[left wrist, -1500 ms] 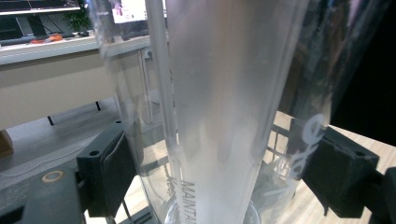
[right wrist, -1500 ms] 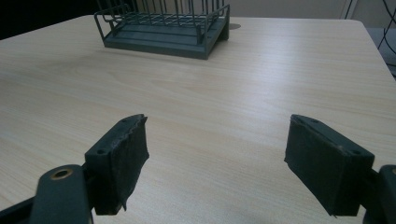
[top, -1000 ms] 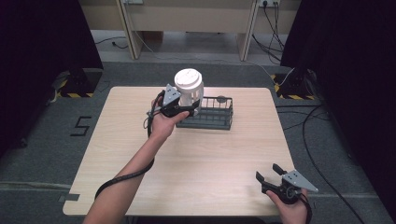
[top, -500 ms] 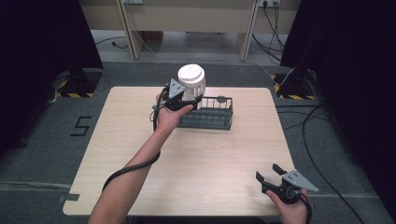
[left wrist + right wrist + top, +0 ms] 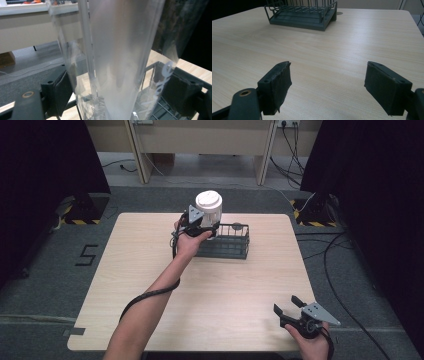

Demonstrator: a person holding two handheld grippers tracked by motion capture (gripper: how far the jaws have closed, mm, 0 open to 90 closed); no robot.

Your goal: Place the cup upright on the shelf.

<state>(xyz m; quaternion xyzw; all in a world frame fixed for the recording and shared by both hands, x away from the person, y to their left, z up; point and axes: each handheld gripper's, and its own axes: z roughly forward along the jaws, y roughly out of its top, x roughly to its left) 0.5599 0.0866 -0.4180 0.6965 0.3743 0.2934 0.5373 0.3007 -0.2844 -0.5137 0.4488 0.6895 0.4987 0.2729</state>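
We see the left tongs (image 5: 204, 226) clamped on a clear lidded cup (image 5: 208, 209) above the wire rack's (image 5: 227, 242) left end; the right tongs (image 5: 289, 309) gape apart, well nearer us on the surface (image 5: 125, 270).

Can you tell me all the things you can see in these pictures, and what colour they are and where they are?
table: 1, light wood, middle of the room.
wire basket: 1, dark grey-green, far middle of the table.
cup: 1, see-through with a white lid, held over the left end of the wire basket.
number 5: 1, black, on the grey floor left of the table.
striped blocks: 2, black and yellow, on the floor past the two far corners.
cables: several, black, on the floor to the right.
left gripper: 1, black, closed around the cup.
right gripper: 1, black with a grey plate, jaws apart, near right corner of the table.
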